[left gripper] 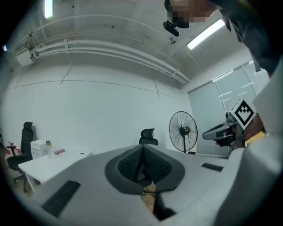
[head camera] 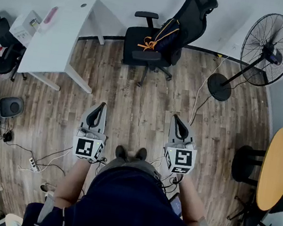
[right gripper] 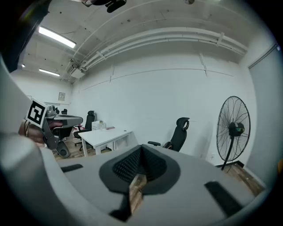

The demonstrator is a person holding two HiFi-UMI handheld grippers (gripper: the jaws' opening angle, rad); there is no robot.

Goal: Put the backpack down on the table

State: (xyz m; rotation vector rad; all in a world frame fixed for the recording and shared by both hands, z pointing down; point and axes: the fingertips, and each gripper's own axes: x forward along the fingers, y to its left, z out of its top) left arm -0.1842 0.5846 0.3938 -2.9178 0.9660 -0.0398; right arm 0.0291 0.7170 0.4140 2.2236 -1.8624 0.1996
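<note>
**Holding left gripper (head camera: 100,107) & right gripper (head camera: 176,119) clenched; backpack (head camera: 166,37) on black office chair (head camera: 197,16)**

Head view: person stands on wood floor (head camera: 144,94), grippers side by side and apart, both aimed toward the chair. Each gripper's own view shows its jaws pressed together w/ nothing between them, just a sliver of floor thru the gap under the pads.

Backpack is dark w/ orange cords. It sits on the chair seat against the backrest, not on the white table (head camera: 57,46). Table stands well left of the chair, w/ a white box (head camera: 24,26) & a pink item (head camera: 51,14) at its far end.

Only the head view shows the backpack clearly. Left gripper view gets just the chair's headrest above its jaws, rest hidden. Right gripper view has the chair side-on, but what's on the seat is too small to tell.

Fan (head camera: 268,49) shows in all 3 views. Round wooden tabletop (head camera: 276,168) at far right shows in the head view only. Each gripper view catches the other gripper's marker cube at its edge.
</note>
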